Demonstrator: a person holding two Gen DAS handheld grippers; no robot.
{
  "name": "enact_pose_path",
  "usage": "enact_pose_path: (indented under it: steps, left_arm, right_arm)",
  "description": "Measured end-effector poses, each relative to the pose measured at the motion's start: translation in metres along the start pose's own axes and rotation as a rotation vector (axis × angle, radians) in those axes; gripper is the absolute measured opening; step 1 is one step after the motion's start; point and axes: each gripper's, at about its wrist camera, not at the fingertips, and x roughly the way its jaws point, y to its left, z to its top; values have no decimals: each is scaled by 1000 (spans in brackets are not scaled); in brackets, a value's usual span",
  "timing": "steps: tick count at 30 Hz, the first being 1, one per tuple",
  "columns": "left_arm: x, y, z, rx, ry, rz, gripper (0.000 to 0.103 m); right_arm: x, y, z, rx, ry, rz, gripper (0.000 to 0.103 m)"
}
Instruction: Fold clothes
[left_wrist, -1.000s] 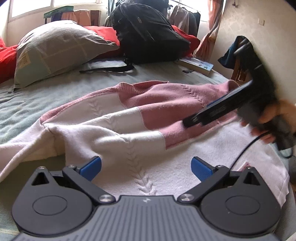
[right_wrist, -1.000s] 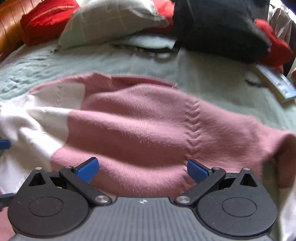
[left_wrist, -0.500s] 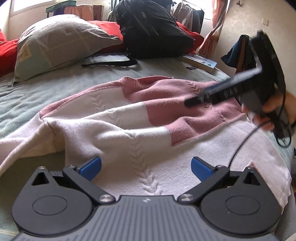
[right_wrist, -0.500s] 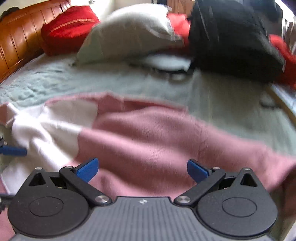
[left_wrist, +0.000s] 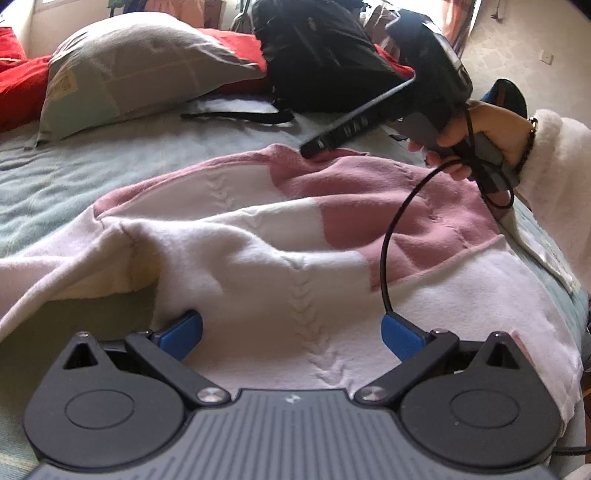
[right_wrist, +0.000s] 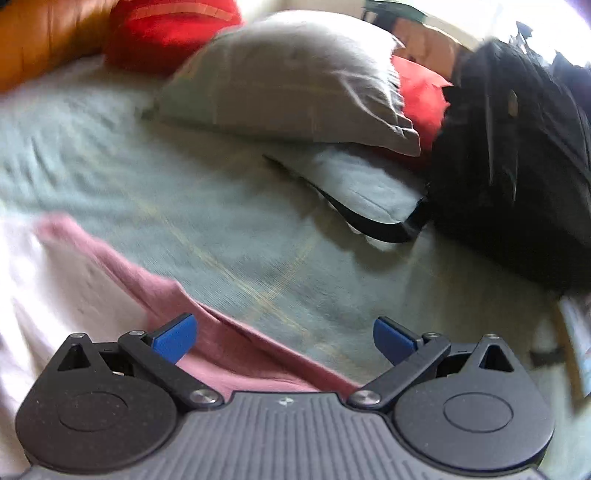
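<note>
- A soft, fuzzy sweater (left_wrist: 295, 266) lies spread out on the bed (left_wrist: 74, 177). It is pink and white in big blocks, with a knitted braid line down the white part.
- The sweater is wide from side to side in the left view. Its pink top edge points to the pillows, and its white bottom edge is close to the left claw (left_wrist: 291, 332).
- One white sleeve trails off to the left, bunched and wrinkly.
- The left claw is spread wide, low over the white hem, pinching nothing.
- The right claw (right_wrist: 282, 338) is spread wide too, with the pink edge under it. A hand (left_wrist: 476, 129) in a fluffy white sleeve holds it.
- The bed cover is pale green and a bit bumpy.
- A puffy grey pillow (left_wrist: 136, 70), red cushions (right_wrist: 166, 33) and a lumpy black backpack (left_wrist: 317, 55) sit behind.
</note>
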Motion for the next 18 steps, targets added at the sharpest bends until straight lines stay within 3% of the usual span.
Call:
enact_pose_path:
  steps: [4,9,13,18]
  left_arm:
    - [4,-1,-1,11,9,10,102]
    - [5,-1,-2,13,15,14,102]
    - [6,0,-2,12,18,14,102]
    - [7,-2,-2,17,20,19,102]
  right_arm:
    - [15,-2,-4,-25,7,-54,103]
    - [27,-18,-3,61,7,-35,103]
    - [31,-6,-11,-26,62,26,103]
    - [35,8,-5,-96,31,34,102]
